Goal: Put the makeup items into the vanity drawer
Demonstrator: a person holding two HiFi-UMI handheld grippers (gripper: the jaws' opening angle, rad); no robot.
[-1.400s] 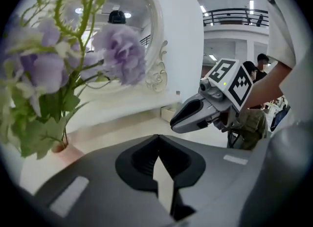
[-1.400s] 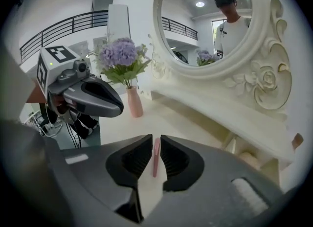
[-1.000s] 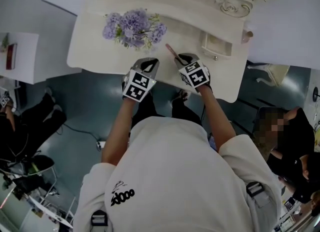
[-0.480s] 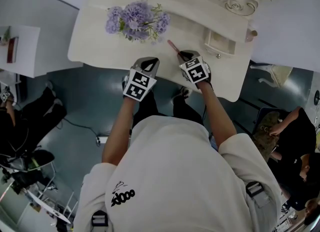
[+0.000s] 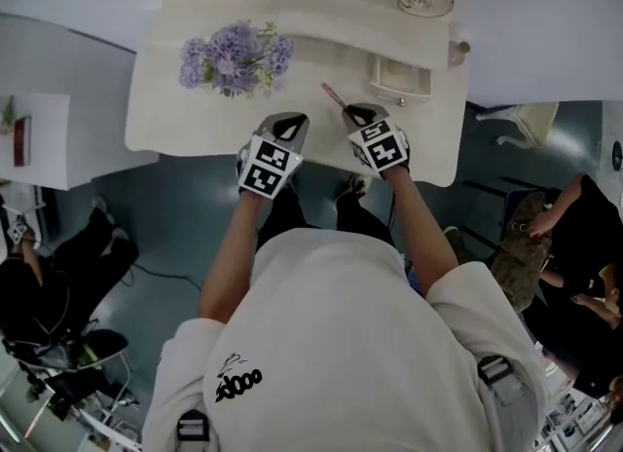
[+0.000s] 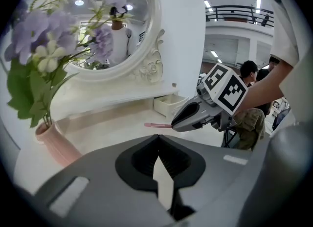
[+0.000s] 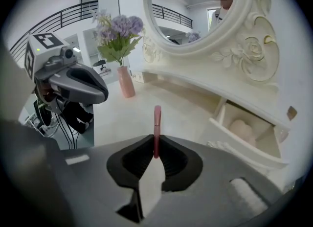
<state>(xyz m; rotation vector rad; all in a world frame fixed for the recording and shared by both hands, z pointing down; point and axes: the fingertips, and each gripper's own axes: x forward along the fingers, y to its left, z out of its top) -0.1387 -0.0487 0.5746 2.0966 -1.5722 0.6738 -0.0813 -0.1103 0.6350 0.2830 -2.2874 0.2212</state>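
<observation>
A thin pink makeup stick (image 7: pixel 157 122) juts forward from my right gripper (image 7: pixel 156 150), which is shut on its lower end. In the head view the makeup stick (image 5: pixel 334 96) points up-left over the cream vanity top (image 5: pixel 195 114), just left of the small open drawer (image 5: pixel 399 78). The drawer (image 7: pixel 247 130) lies to the right of my jaws and holds a pale pink item (image 7: pixel 240 128). My left gripper (image 6: pixel 157 153) is shut and empty, hovering at the vanity's front edge beside the right gripper (image 6: pixel 195 116).
A pink vase of purple flowers (image 5: pixel 232 57) stands on the vanity's left part; the vase (image 7: pixel 125 81) shows behind the left gripper (image 7: pixel 73 81). An oval mirror (image 7: pixel 195 6) rises at the back. A small bottle (image 5: pixel 457 52) sits at the right end. People sit on the floor around.
Both grippers have shifted right along the vanity's front edge. The right one, still holding the pink stick, now sits closer to the open drawer. The head view has swung, sliding the vanity left.
</observation>
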